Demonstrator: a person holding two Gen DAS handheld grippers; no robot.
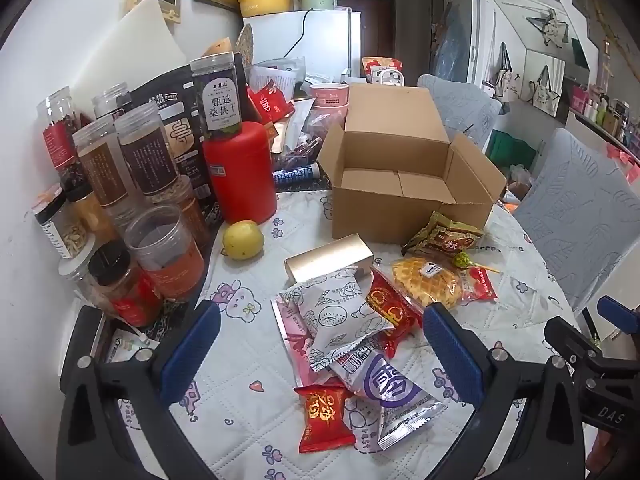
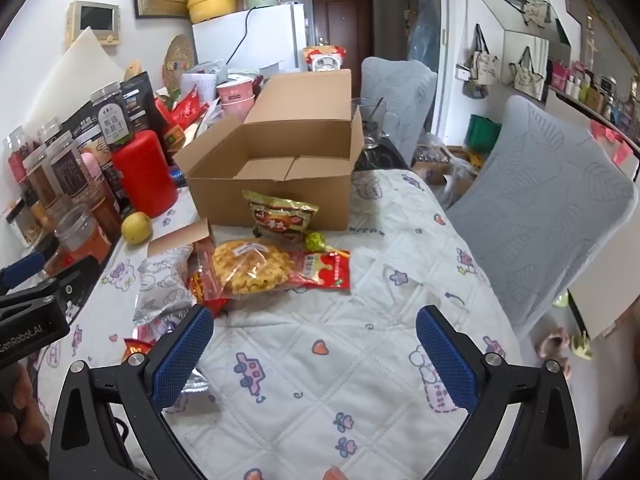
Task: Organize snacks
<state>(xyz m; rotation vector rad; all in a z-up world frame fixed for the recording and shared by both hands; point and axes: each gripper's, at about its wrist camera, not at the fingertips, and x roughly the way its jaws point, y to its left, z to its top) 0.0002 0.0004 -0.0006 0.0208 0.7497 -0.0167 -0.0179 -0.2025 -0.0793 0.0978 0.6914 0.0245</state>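
An open, empty cardboard box (image 1: 400, 196) (image 2: 280, 184) stands on the table's far side. In front of it lie loose snack packets: a brown-gold packet (image 1: 444, 236) (image 2: 282, 216), a yellow waffle packet (image 1: 428, 286) (image 2: 250, 266), a white patterned packet (image 1: 340, 312), a red packet (image 1: 326, 418), a purple-white packet (image 1: 390, 390) and a gold box (image 1: 330, 258). My left gripper (image 1: 320, 356) is open and empty, hovering over the near packets. My right gripper (image 2: 314, 356) is open and empty over bare tablecloth, right of the pile.
Several jars (image 1: 136, 160), a red canister (image 1: 240, 172) and a lemon (image 1: 243, 239) crowd the table's left side. Two grey padded chairs (image 2: 540, 216) stand at the right. A white fridge (image 2: 248, 44) with pots stands behind.
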